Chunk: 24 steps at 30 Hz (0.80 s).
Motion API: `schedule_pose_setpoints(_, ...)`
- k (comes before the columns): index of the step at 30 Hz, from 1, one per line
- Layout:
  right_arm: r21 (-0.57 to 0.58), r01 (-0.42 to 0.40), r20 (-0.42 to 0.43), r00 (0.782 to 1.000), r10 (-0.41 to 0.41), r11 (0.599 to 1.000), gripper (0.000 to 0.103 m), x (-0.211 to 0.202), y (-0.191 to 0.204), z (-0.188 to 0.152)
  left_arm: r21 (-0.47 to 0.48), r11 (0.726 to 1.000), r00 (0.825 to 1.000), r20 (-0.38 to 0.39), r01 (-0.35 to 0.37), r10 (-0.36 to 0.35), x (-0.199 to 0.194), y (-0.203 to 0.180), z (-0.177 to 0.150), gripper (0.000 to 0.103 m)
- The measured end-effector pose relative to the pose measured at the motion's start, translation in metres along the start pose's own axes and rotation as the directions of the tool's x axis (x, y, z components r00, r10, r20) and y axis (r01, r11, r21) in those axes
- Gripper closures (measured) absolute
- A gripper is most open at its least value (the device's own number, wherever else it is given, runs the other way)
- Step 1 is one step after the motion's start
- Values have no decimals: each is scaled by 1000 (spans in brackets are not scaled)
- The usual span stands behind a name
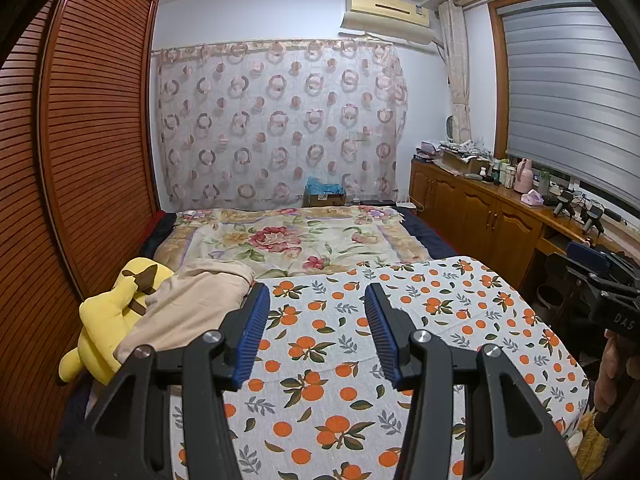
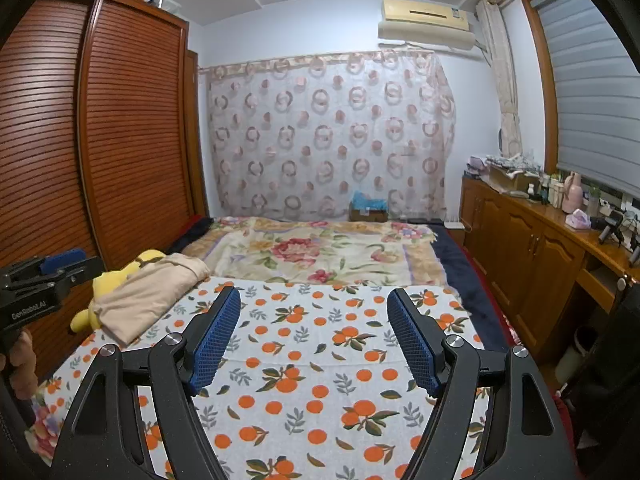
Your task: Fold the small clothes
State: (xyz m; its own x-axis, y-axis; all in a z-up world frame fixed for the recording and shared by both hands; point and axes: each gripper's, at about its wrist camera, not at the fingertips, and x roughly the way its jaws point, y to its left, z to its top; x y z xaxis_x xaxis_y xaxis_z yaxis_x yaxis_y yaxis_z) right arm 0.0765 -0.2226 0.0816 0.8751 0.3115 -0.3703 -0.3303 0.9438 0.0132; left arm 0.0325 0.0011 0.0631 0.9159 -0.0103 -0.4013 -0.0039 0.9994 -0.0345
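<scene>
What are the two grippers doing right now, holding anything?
Left gripper: open, nothing between its blue pads, above the orange-print white cloth.
Right gripper: open wider, also empty.

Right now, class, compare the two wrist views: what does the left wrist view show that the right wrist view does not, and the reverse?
Only the left wrist view: the right gripper at its right edge, and its own open left gripper close up.

Only the right wrist view: a white bin beside the wooden cabinets.

Both: the orange-print sheet, beige garment, yellow plush toy, floral blanket and air conditioner.
</scene>
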Motion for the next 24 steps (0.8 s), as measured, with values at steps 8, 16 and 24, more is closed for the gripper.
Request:
schedule_pose_setpoints(8, 0, -1, 0, 1000, 1, 1000, 25, 0, 0, 0, 0, 1000, 1000, 1, 0, 0, 1, 0, 0, 54)
schedule_pose_setpoints(16, -1, 0, 1, 1000, 0, 1000, 25, 0, 0, 0, 1, 1000, 1000, 1, -1, 1, 1, -1, 0, 54)
schedule_pose_setpoints(24, 0, -1, 1, 1000, 1, 1000, 25, 0, -1, 0, 1, 1000, 1000, 1, -1, 1, 1, -1, 0, 54)
